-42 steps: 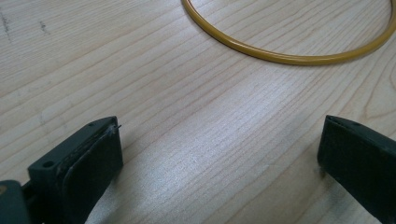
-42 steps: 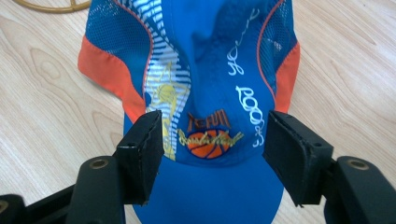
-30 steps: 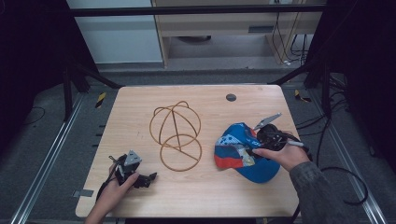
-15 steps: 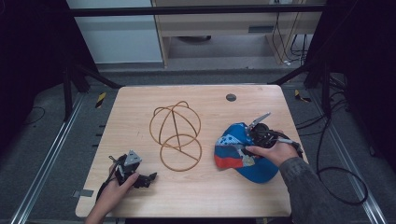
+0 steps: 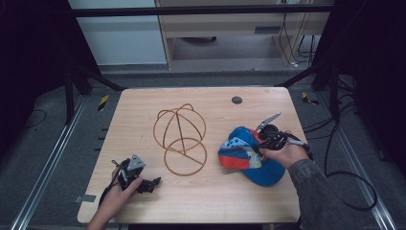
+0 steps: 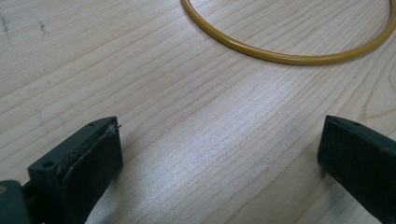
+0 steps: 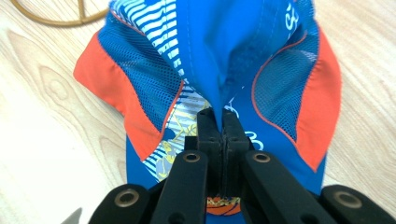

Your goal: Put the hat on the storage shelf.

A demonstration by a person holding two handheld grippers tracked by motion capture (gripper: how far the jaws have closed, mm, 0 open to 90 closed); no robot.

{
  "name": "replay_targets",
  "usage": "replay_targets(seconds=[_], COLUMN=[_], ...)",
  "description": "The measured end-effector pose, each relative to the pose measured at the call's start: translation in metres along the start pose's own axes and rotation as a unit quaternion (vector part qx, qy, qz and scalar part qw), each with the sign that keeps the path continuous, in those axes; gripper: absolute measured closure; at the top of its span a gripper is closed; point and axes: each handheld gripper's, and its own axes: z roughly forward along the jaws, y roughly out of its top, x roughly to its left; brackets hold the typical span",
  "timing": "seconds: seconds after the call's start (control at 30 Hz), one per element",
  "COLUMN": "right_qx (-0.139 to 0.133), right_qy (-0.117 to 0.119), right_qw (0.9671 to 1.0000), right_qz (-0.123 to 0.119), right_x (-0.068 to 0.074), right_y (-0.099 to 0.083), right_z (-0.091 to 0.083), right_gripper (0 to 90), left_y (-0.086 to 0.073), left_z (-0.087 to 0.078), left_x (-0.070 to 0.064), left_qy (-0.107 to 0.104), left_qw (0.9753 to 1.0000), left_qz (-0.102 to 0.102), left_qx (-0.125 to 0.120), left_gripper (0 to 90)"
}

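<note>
The right gripper (image 7: pixel 220 122) has slid a little leftward over the cap (image 5: pixel 251 155) on the table's (image 5: pixel 220 201) right side, fingers clamped on its blue fabric, while the left gripper (image 6: pixel 219 154) rests near the wire frame (image 5: pixel 181 139), fingers apart.

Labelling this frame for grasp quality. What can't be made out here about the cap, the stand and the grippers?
- Cap: in the right gripper view the right gripper is pinched on a fold, hiding the fabric between its jaws; the top edge cuts the cap off.
- Wire stand: the left gripper view frames just one arc of its ring.
- Left gripper: too small in the high view to read its jaws.
- Cap print: too small to read.
</note>
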Motion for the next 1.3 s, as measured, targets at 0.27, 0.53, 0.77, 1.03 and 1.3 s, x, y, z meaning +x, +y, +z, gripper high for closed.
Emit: replay_targets(seconds=[0.27,0.53,0.77,1.03,1.3], right_qx=[-0.015,-0.046,-0.068,-0.091,-0.110], right_qy=[0.003,-0.003,-0.012,-0.015,-0.025], right_qw=[0.9998,0.9987,0.9973,0.9949,0.9924], right_qz=[-0.011,-0.021,-0.028,-0.039,-0.050], right_x=[0.003,0.005,0.007,0.009,0.014], right_y=[0.008,0.022,0.032,0.041,0.054], right_z=[-0.023,-0.059,-0.085,-0.109,-0.130], right_gripper=[89.6,89.6,89.6,89.6,89.6], left_y=[0.000,0.000,0.000,0.000,0.000], left_z=[0.000,0.000,0.000,0.000,0.000], left_x=[0.000,0.000,0.000,0.000,0.000], left_qy=[0.000,0.000,0.000,0.000,0.000], left_qw=[1.0000,1.0000,1.0000,1.0000,1.0000], left_qz=[-0.002,-0.002,-0.003,-0.003,-0.002], left_qx=[0.000,0.000,0.000,-0.001,-0.001], left_gripper=[0.0,0.0,0.0,0.0,0.0])
